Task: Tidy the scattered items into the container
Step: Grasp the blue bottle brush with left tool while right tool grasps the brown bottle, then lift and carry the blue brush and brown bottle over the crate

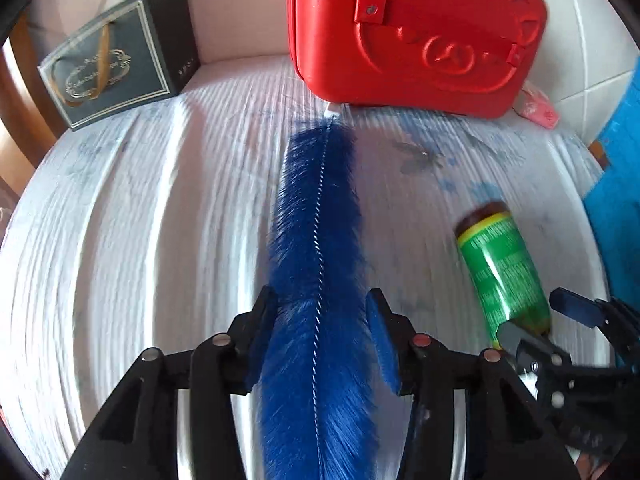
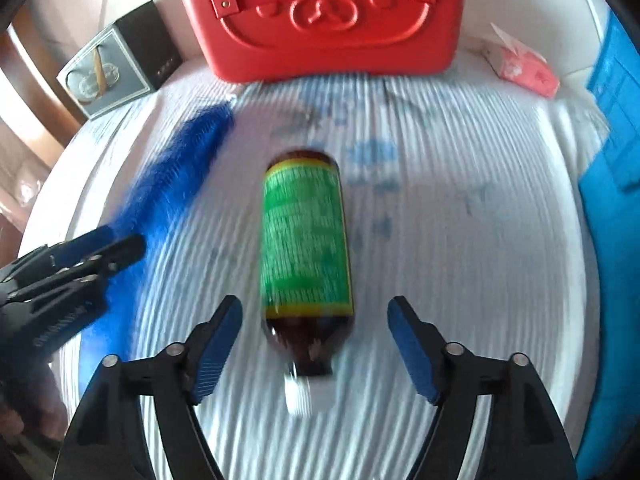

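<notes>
A: Start at the left. What is the left gripper (image 1: 320, 308) doing?

B: It points down at the blue bristle brush (image 1: 316, 216), which lies lengthwise on the white ribbed cloth (image 1: 140, 220) with its tip toward the red case (image 1: 416, 32). The jaws stand part open, one on each side of the bristles. On the left the pad seems to brush the bristles; on the right I see a gap, so I would not call it a grip.

A: And the right gripper (image 2: 316, 344)?

B: Wide open, pads well clear of the brown bottle with the green label (image 2: 306, 248). The bottle lies on its side between them, white cap (image 2: 298, 394) toward the camera. Nothing is held.

A: So which step is this?

B: I judge both items have been set down on the cloth, or are about to be taken; the pictures alone don't decide. Neither is in a container.

A: Which container?

B: Most likely the red case standing shut at the back. A dark gift box (image 2: 116, 68) sits at the far left, a pink tissue pack (image 2: 520, 68) to the right.

A: Next move?

B: Close squarely on the bottle's body, since it may roll, and pinch the brush by its twisted wire core, not the soft bristles.
</notes>
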A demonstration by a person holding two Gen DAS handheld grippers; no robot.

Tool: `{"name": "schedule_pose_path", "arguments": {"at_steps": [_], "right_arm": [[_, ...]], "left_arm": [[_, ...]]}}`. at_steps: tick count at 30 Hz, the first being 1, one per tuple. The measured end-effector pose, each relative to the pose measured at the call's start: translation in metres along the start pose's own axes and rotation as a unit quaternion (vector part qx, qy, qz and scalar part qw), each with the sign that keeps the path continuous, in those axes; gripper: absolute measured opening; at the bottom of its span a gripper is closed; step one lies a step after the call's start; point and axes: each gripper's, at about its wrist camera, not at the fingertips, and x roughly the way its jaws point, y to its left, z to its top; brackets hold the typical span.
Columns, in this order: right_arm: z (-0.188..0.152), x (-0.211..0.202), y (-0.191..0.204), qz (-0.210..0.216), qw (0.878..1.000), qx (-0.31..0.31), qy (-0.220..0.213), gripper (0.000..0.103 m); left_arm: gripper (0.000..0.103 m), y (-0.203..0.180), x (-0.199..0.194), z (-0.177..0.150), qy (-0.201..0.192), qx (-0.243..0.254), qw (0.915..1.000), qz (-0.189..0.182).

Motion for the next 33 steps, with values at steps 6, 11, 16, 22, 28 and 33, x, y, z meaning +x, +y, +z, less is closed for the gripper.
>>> {"name": "schedule_pose_path", "arguments": {"at_steps": [6,11,16,22,28,33], "right_arm": [[0.012,0.032,-0.001,-0.022,1.000,-0.013,0.007,0.059],[0.007,0.043,0.006,-0.031,0.999,-0.028,0.006,0.051],[-0.012,0.022,0.013,-0.020,0.999,-0.030,-0.001,0.051],[-0.046,-0.015,0.023,-0.006,0.999,-0.039,-0.010,0.051],[-0.071,-0.044,0.032,0.006,0.998,-0.060,-0.023,0.051],[-0.075,-0.089,0.037,0.013,0.995,-0.081,-0.057,0.051]], "left_arm": [[0.021,-0.003,0.025,0.000,-0.008,0.004,0.9999,0.009],[0.015,0.002,0.002,-0.010,-0.019,-0.002,0.9998,0.003],[0.014,0.002,-0.046,-0.033,-0.030,-0.001,0.9995,-0.003],[0.014,0.002,-0.082,-0.093,-0.013,-0.005,0.9999,-0.004],[0.014,-0.002,-0.136,-0.129,-0.042,-0.017,0.9990,0.008],[0.014,-0.008,-0.184,-0.141,-0.085,-0.030,0.9955,0.027]]}}
